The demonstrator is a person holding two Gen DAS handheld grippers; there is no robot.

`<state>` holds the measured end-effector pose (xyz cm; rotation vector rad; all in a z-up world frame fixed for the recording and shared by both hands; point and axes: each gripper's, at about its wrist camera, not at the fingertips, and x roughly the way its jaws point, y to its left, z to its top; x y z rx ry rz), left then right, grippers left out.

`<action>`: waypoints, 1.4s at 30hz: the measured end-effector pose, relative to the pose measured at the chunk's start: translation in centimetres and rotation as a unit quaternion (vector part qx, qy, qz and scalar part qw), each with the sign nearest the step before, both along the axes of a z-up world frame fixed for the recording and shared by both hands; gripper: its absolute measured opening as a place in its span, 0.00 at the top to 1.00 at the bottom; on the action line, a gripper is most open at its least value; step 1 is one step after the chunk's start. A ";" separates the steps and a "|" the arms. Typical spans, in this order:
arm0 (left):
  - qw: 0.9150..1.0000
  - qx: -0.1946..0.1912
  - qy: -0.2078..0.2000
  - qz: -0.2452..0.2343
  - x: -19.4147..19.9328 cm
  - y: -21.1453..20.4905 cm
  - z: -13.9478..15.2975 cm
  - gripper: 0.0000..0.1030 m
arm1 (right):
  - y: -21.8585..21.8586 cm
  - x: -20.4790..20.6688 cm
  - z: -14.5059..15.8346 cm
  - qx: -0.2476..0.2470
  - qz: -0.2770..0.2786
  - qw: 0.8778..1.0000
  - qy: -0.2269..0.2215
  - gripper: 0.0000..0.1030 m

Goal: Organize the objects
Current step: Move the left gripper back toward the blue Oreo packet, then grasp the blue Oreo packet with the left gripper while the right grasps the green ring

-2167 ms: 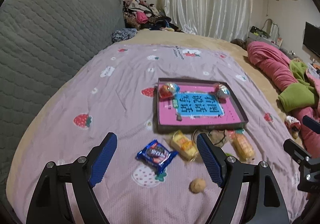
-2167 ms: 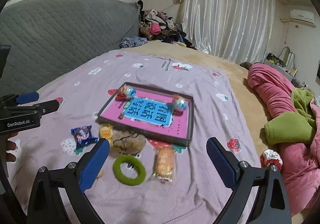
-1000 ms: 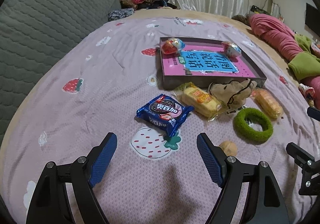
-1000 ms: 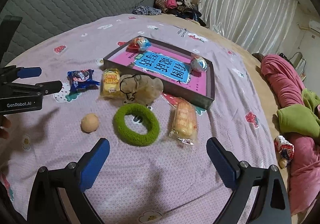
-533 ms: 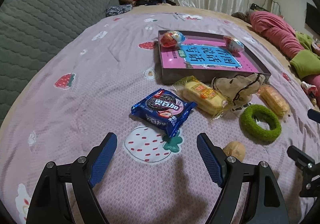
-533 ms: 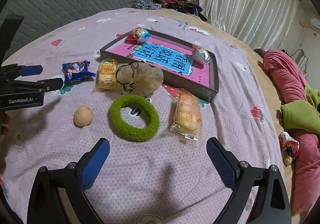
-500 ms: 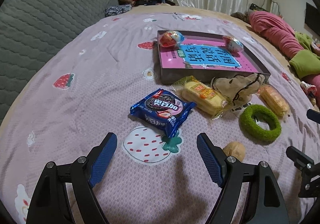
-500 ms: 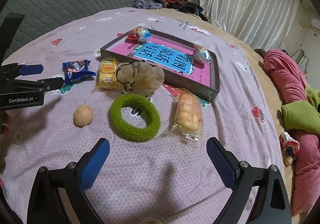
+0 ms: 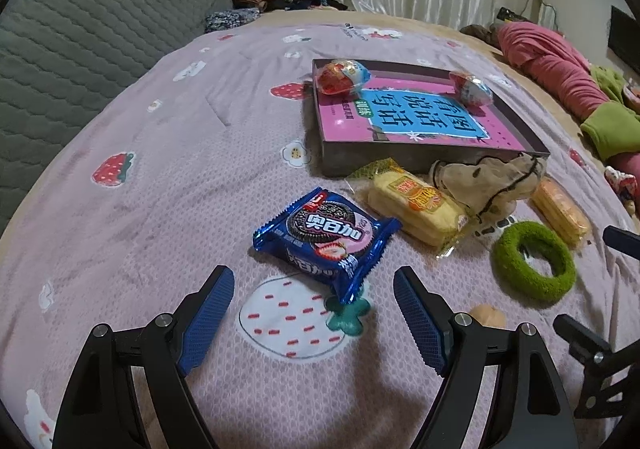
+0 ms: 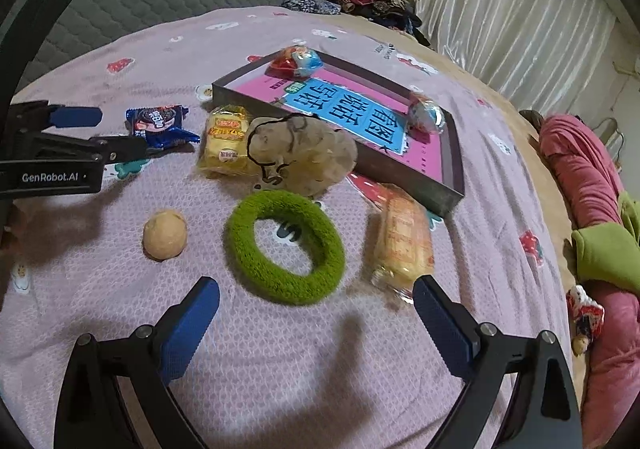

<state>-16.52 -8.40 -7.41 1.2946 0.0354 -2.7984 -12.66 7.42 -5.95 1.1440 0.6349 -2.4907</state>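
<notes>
Jaws wide; toy figure (image 10: 585, 313) right-view only.

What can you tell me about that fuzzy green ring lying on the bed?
The green ring is a soft, fuzzy loop, like terry cloth or plush, lying flat on the purple strawberry-print bedspread, which shows through its open middle. It sits between a small tan ball and a wrapped cake, seemingly touching neither. Nothing holds it.

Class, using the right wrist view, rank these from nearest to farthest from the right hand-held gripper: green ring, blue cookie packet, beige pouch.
From the right hand-held gripper:
1. Green ring, just ahead of the fingertips.
2. Beige pouch, behind the ring, against the box.
3. Blue cookie packet, far left, by the left gripper.
</notes>
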 end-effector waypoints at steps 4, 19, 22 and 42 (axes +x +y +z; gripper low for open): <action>1.000 0.004 -0.004 0.000 -0.8 -0.3 -0.5 0.19 | -0.9 -0.8 -0.6 0.010 0.013 1.000 0.001 0.06; 0.999 0.024 -0.014 -0.020 -3.8 -0.6 -2.3 0.19 | -2.1 -3.6 -2.6 -0.020 0.031 0.999 -0.033 0.30; 0.999 0.028 -0.014 -0.029 -4.6 -0.6 -2.5 0.19 | -1.8 -4.1 -2.8 -0.041 0.027 0.998 -0.045 0.33; 0.999 0.033 0.003 -0.033 -4.7 -0.5 -1.6 0.44 | -1.4 -3.8 -1.3 -0.092 0.030 0.995 -0.039 0.75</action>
